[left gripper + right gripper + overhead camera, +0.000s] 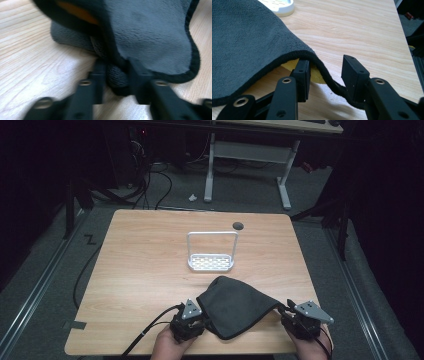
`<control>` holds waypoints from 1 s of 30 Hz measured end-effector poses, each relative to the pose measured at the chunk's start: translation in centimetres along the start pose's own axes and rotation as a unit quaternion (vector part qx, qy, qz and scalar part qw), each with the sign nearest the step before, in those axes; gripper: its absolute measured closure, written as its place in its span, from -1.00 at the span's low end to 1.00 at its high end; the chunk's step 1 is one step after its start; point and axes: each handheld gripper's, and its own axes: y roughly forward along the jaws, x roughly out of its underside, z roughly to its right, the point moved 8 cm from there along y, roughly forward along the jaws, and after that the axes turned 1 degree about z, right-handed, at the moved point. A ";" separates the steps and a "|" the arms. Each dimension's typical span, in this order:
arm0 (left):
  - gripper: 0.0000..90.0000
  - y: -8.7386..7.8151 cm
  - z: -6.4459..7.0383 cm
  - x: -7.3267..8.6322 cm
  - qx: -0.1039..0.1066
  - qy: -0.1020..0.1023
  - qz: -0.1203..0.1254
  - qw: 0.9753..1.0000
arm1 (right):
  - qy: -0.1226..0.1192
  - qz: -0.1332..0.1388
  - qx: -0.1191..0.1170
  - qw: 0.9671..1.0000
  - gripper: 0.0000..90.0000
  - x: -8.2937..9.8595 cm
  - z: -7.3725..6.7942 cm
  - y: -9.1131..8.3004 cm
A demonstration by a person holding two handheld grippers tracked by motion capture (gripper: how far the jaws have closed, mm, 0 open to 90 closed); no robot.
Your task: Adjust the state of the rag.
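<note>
A dark grey cloth (pixel 235 307) with a yellow underside lies bunched and partly lifted at the table's near edge, stretched between the two grippers. My left gripper (pixel 202 320) is at its left corner. In the left gripper view a thick fold of the cloth (pixel 150 37) fills the gap of that gripper (pixel 116 72), gripped between the jaws. My right gripper (pixel 284 312) is at the cloth's right corner. In the right gripper view that gripper (pixel 325 67) stands open, and the cloth's hem (pixel 244 37) drapes over one jaw and sags across the gap.
A white wire-framed rack (pixel 211 262) stands at the middle of the wooden table (pixel 150 270), just beyond the cloth; its base (pixel 279 6) shows in the right gripper view. A round cable hole (pixel 238 225) sits near the far edge. Another desk stands behind.
</note>
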 end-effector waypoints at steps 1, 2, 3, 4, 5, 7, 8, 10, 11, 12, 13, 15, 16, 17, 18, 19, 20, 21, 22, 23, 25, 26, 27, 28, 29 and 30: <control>0.81 -0.1 -0.1 -0.1 -0.006 0.001 0.001 1.000 | 0.001 -0.001 -0.001 1.000 0.35 0.1 0.0 0.0; 0.84 -0.1 -0.1 -0.1 -0.006 0.001 0.001 1.000 | 0.001 -0.001 -0.001 1.000 0.35 0.1 0.0 0.0; 0.85 -0.4 -0.3 -0.2 -0.012 0.002 0.004 1.000 | -0.002 -0.002 -0.003 1.000 0.53 0.1 -0.1 0.1; 0.85 -1.1 -0.7 -0.3 -0.017 -0.001 0.014 1.000 | -0.004 -0.004 -0.006 1.000 0.77 0.1 -0.2 0.1; 0.85 -1.1 -0.7 -0.3 -0.017 -0.001 0.014 1.000 | -0.004 -0.004 -0.006 1.000 0.77 0.1 -0.2 0.1; 0.86 -2.8 -1.5 -0.6 -0.022 -0.006 0.035 0.999 | -0.013 -0.009 -0.004 1.000 0.94 0.1 -0.3 0.2; 0.86 -4.3 -2.2 -0.6 -0.023 -0.008 0.050 0.998 | -0.017 -0.009 -0.004 1.000 0.94 0.0 -0.3 0.5; 0.86 -5.1 -2.6 -0.5 -0.021 -0.012 0.055 0.998 | -0.017 -0.008 -0.007 1.000 0.94 -0.1 -0.3 0.7; 0.86 -6.5 -3.0 -0.3 -0.005 -0.024 0.065 0.998 | -0.020 -0.015 -0.017 1.000 0.89 0.1 -1.0 1.4; 0.85 -6.5 -3.0 -0.3 -0.005 -0.024 0.065 0.998 | -0.025 -0.018 -0.020 0.999 0.81 0.1 -1.2 1.7; 0.85 -7.7 -3.5 0.2 -0.012 -0.028 0.072 0.997 | -0.023 -0.024 -0.020 0.999 0.69 0.2 -1.5 2.1; 0.83 -8.1 -3.8 0.4 -0.013 -0.034 0.077 0.996 | -0.021 -0.032 -0.019 0.999 0.69 0.3 -1.6 2.4; 0.83 -8.8 -4.4 0.9 -0.007 -0.053 0.086 0.995 | -0.014 -0.038 -0.015 0.999 0.59 0.4 -1.3 2.8; 0.83 -8.8 -4.4 0.9 -0.007 -0.053 0.086 0.995 | -0.008 -0.037 -0.016 0.999 0.59 0.3 -1.3 2.8; 0.83 -8.9 -4.8 1.0 -0.011 -0.061 0.090 0.994 | -0.008 -0.037 -0.016 0.999 0.59 0.3 -1.3 2.8; 0.84 -9.0 -4.9 1.1 -0.014 -0.063 0.093 0.994 | -0.006 -0.032 -0.012 0.999 0.56 0.1 -1.3 2.5; 0.84 -9.0 -5.0 1.1 -0.014 -0.065 0.093 0.993 | -0.006 -0.025 -0.013 1.000 0.53 -0.1 -1.4 2.1; 0.84 -8.8 -5.0 1.0 -0.013 -0.065 0.091 0.994 | -0.004 -0.017 -0.016 1.000 0.50 -0.3 -1.6 1.7; 0.83 -8.6 -4.9 1.0 -0.013 -0.064 0.090 0.994 | -0.006 -0.011 -0.019 1.000 0.48 -0.5 -1.9 1.4; 0.83 -8.4 -4.8 1.0 -0.011 -0.064 0.089 0.994 | -0.010 -0.006 -0.022 1.000 0.48 -0.7 -2.3 1.1; 0.83 -7.7 -4.3 0.9 -0.005 -0.061 0.083 0.995 | -0.010 0.005 -0.043 0.999 0.44 -1.3 -3.8 1.0; 0.83 -7.4 -4.0 0.9 -0.003 -0.058 0.083 0.995 | -0.015 0.009 -0.057 0.998 0.41 -1.7 -4.8 1.1; 0.83 -7.2 -3.7 0.8 -0.001 -0.053 0.080 0.995 | -0.021 0.011 -0.075 0.997 0.37 -2.0 -6.1 1.3; 0.83 -6.9 -3.3 0.7 0.000 -0.048 0.080 0.996 | -0.030 0.010 -0.119 0.992 0.29 -2.4 -9.3 1.9; 0.82 -6.9 -3.3 0.7 0.000 -0.048 0.080 0.996 | -0.030 0.010 -0.119 0.992 0.29 -2.4 -9.3 1.9; 0.82 -6.7 -3.2 0.7 0.001 -0.048 0.080 0.996 | -0.036 0.009 -0.136 0.990 0.27 -2.5 -10.6 2.0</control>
